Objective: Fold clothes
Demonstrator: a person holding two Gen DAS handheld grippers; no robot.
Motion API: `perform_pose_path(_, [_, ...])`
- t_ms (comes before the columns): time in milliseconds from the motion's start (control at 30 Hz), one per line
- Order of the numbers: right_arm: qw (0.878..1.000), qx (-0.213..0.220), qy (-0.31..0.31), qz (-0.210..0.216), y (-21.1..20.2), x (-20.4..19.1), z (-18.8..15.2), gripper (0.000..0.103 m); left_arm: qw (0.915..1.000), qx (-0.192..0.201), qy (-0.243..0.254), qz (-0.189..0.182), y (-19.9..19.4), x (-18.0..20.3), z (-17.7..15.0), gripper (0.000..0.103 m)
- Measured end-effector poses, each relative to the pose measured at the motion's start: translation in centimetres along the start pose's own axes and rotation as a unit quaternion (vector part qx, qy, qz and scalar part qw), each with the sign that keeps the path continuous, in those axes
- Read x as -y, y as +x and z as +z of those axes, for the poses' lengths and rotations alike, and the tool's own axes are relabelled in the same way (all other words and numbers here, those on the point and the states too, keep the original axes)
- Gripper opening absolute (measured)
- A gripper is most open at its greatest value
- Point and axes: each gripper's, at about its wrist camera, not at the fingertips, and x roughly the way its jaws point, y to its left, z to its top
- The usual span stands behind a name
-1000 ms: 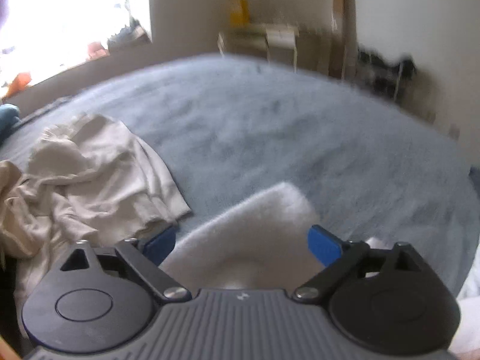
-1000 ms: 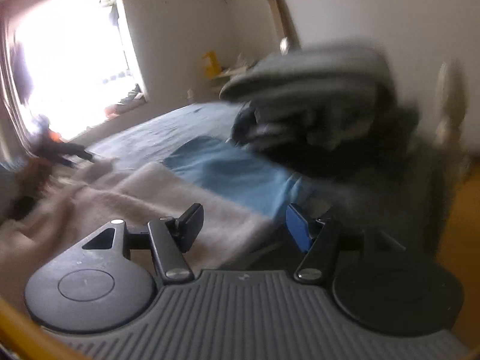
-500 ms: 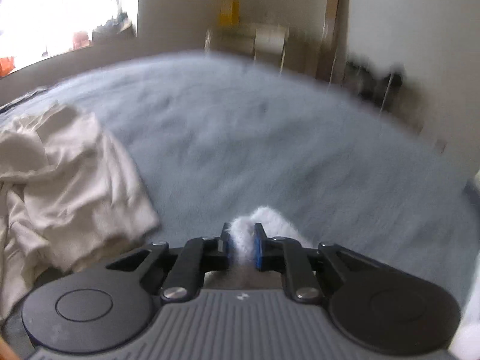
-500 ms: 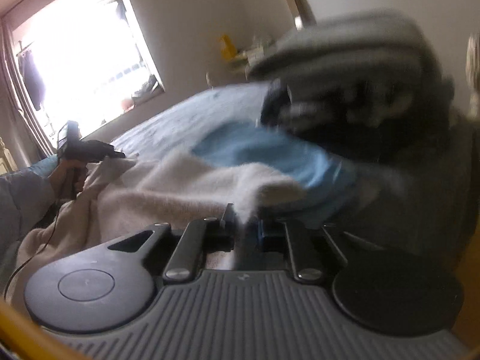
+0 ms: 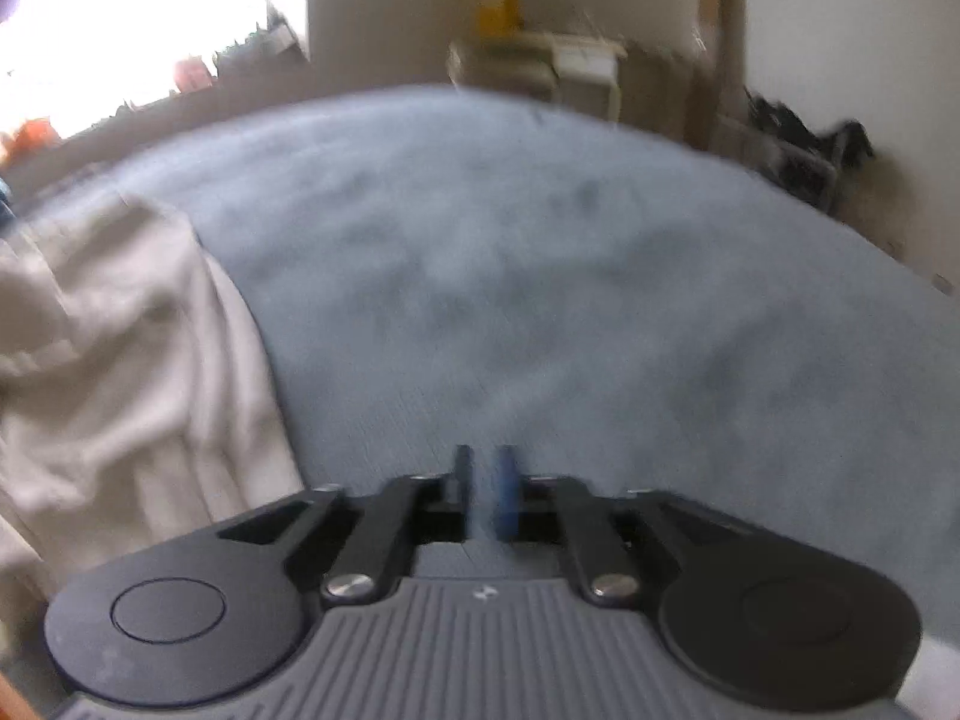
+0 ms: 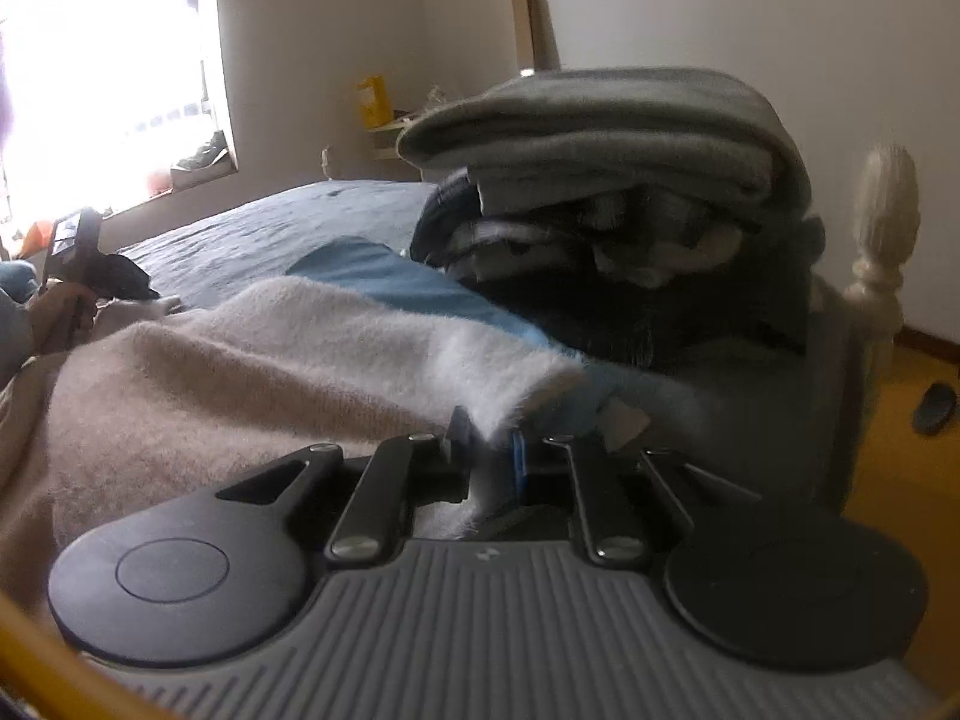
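Observation:
A cream fuzzy garment [image 6: 252,372] lies spread across the bed in the right wrist view. My right gripper [image 6: 486,444] is shut on its near corner, and the tuft stands up between the pads. At the far left a hand holds my left gripper [image 6: 90,258] at the garment's other end. In the left wrist view the left gripper [image 5: 483,483] has its jaws shut, with only a pale blurred sliver between them; the garment itself is hidden below. A crumpled beige garment [image 5: 120,360] lies to its left.
A blue-grey bed cover [image 5: 540,270] stretches ahead. A tall stack of folded clothes [image 6: 600,168] sits on a blue garment [image 6: 384,276] at the bed's corner, beside a white bedpost [image 6: 882,228]. A shelf unit [image 5: 540,66] stands by the far wall. A slipper [image 6: 933,408] lies on the floor.
Both grippers went from open to shut on the fuzzy garment's corners. The left one has since risen, so the white tuft no longer shows between its fingers.

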Motion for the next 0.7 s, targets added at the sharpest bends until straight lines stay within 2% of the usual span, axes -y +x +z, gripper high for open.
perform_pose_path(33, [1.0,0.001,0.007,0.004,-0.1,0.3,0.2,0.011,0.9999,0.004,0.004,-0.01,-0.7,0.1,0.1,0.06])
perform_pose_path(67, [1.0,0.001,0.017,0.008,-0.2,0.6,0.3,0.011,0.9997,0.01,0.013,-0.019,-1.7,0.1,0.2,0.08])
perform_pose_path(100, [1.0,0.002,0.023,0.012,-0.3,0.8,0.4,0.011,0.9993,0.006,0.02,-0.03,-2.3,0.1,0.4,0.094])
perform_pose_path(133, [1.0,0.003,0.024,0.012,-0.4,0.8,0.4,0.011,0.9988,-0.004,0.025,-0.043,-2.7,0.1,0.6,0.098])
perform_pose_path(200, [1.0,0.004,0.019,0.01,-0.4,0.6,0.2,0.011,0.9967,-0.043,0.052,-0.045,-2.5,0.4,0.8,0.095])
perform_pose_path(233, [1.0,0.003,0.016,0.009,-0.4,0.5,0.2,0.011,0.9947,-0.064,0.069,-0.04,-2.2,0.8,0.6,0.09])
perform_pose_path(267, [1.0,0.002,0.015,0.01,-0.3,0.4,0.1,0.011,0.9932,-0.076,0.078,-0.042,-2.1,1.1,0.2,0.072])
perform_pose_path(300, [1.0,-0.001,0.017,0.012,-0.3,0.5,0.0,0.011,0.992,-0.083,0.082,-0.048,-2.2,1.3,-0.4,0.048])
perform_pose_path(333, [1.0,-0.002,0.02,0.016,-0.3,0.6,0.0,0.011,0.9908,-0.09,0.086,-0.054,-2.3,1.5,-0.9,0.043])
perform_pose_path(400, [1.0,0.001,0.022,0.02,-0.5,0.7,0.2,0.011,0.9906,-0.089,0.084,-0.06,-2.9,1.8,-1.6,0.016])
perform_pose_path(500, [0.999,0.019,0.021,0.021,-1.2,0.6,0.4,0.011,0.9971,-0.017,0.048,-0.056,-5.0,1.3,-0.8,0.012])
perform_pose_path(567, [0.999,0.03,0.014,0.019,-1.5,0.2,0.6,0.011,0.9976,0.028,0.05,-0.04,-5.5,1.3,-0.1,0.012])
perform_pose_path(667, [1.0,0.03,-0.001,0.001,-0.8,-0.4,0.4,0.011,0.9972,0.062,0.04,-0.014,-4.0,0.9,0.7,0.009])
perform_pose_path(700, [1.0,0.026,-0.006,-0.005,-0.3,-0.5,0.2,0.011,0.9968,0.072,0.035,-0.005,-3.3,0.7,1.0,0.0])
